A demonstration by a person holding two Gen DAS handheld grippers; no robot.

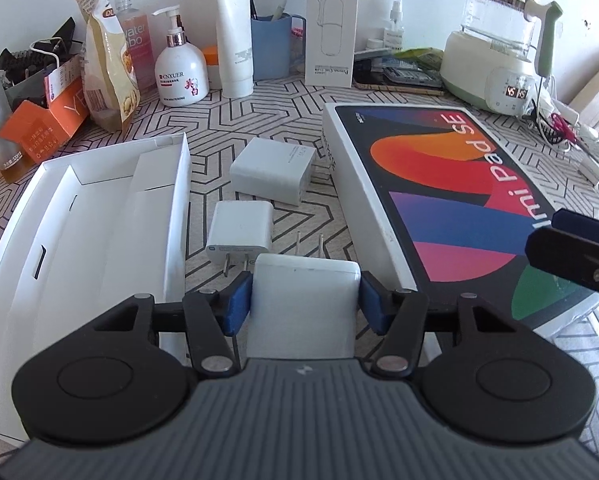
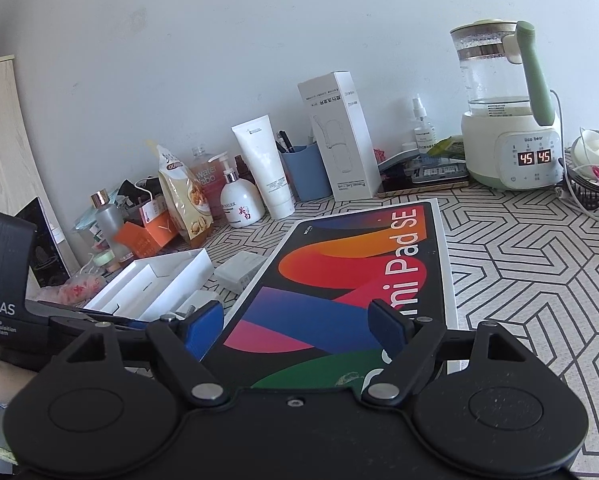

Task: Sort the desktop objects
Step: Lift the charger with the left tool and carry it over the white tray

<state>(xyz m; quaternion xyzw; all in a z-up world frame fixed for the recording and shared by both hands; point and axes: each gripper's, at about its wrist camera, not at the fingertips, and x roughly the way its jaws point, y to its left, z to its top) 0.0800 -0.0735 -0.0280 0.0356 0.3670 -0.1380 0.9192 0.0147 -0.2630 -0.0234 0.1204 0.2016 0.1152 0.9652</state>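
Note:
My left gripper [image 1: 304,304] is shut on a white charger [image 1: 303,300], prongs pointing away, just above the table. Two more white chargers lie ahead: a small one [image 1: 241,234] and a larger one [image 1: 273,170]. An open white tray box [image 1: 87,216] lies to their left. A colourful Pad SE box [image 1: 451,208] lies to their right. My right gripper [image 2: 295,326] is open and empty, hovering over the near end of the Pad SE box [image 2: 339,292]. The tray box [image 2: 155,284] and one charger [image 2: 239,270] show at its left.
Along the back wall stand a snack bag [image 1: 107,60], a pump bottle [image 1: 181,68], a white tube [image 1: 233,32], a blue cup [image 1: 271,46], a tall white carton [image 1: 331,24] and a kettle [image 1: 499,40]. Cables [image 1: 571,136] lie at far right. An orange box [image 1: 43,120] sits far left.

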